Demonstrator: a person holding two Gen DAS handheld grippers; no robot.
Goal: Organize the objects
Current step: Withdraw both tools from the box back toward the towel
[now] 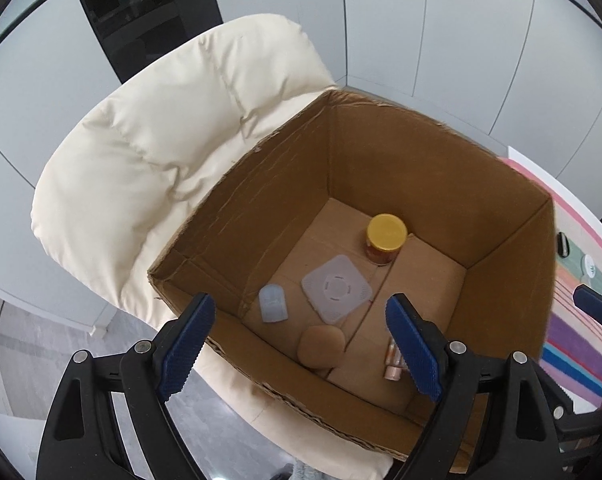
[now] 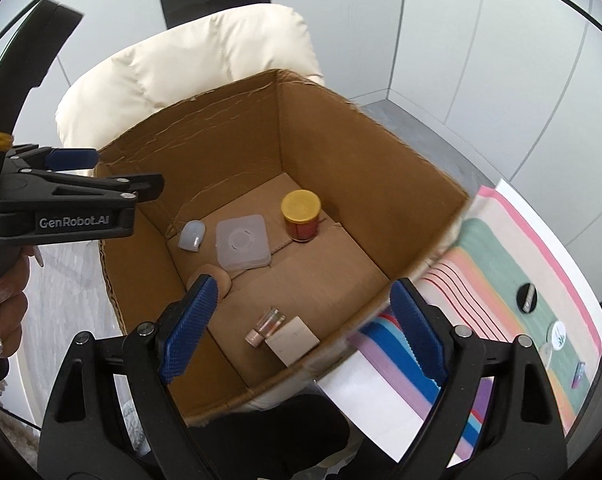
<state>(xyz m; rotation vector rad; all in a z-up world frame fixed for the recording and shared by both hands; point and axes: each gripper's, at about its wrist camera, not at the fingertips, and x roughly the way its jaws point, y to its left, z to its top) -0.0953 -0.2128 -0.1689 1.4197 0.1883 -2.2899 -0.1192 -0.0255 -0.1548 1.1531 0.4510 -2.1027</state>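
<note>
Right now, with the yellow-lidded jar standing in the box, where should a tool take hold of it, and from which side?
Probably straight down from above, closing across the round yellow lid of the jar. It stands upright on the cardboard box floor, apart from the square plastic lid, and the tall walls block a sideways approach.

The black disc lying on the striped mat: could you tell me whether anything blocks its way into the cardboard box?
Only the box's own near wall rises between the black disc on the striped mat and the inside, so it must be lifted over. The right gripper is open and empty.
</note>
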